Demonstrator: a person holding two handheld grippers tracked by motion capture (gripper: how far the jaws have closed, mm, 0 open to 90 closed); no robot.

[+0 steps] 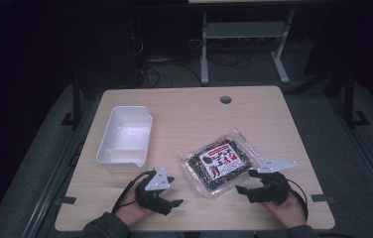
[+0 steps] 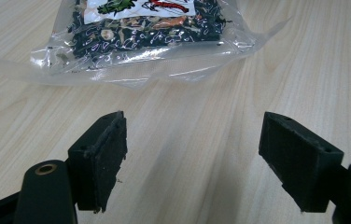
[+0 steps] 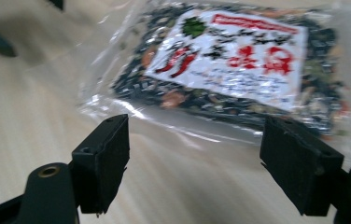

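A clear plastic packet (image 1: 220, 163) of dark dried food with a white and red label lies flat near the table's front middle. My left gripper (image 1: 174, 191) rests open on the table just left of the packet, jaws wide with bare wood between them (image 2: 192, 158); the packet (image 2: 145, 32) lies ahead of it. My right gripper (image 1: 244, 182) stands open at the packet's front right corner. Its jaws are spread, nothing is between them (image 3: 194, 163), and the packet (image 3: 229, 60) sits just beyond, its clear edge reaching in near the jaws.
A white rectangular plastic tub (image 1: 125, 138) stands on the left of the wooden table (image 1: 184, 106), behind my left hand. A round cable hole (image 1: 225, 99) is near the far edge. Beyond the table are dark floor, cables and a white metal stand (image 1: 244, 44).
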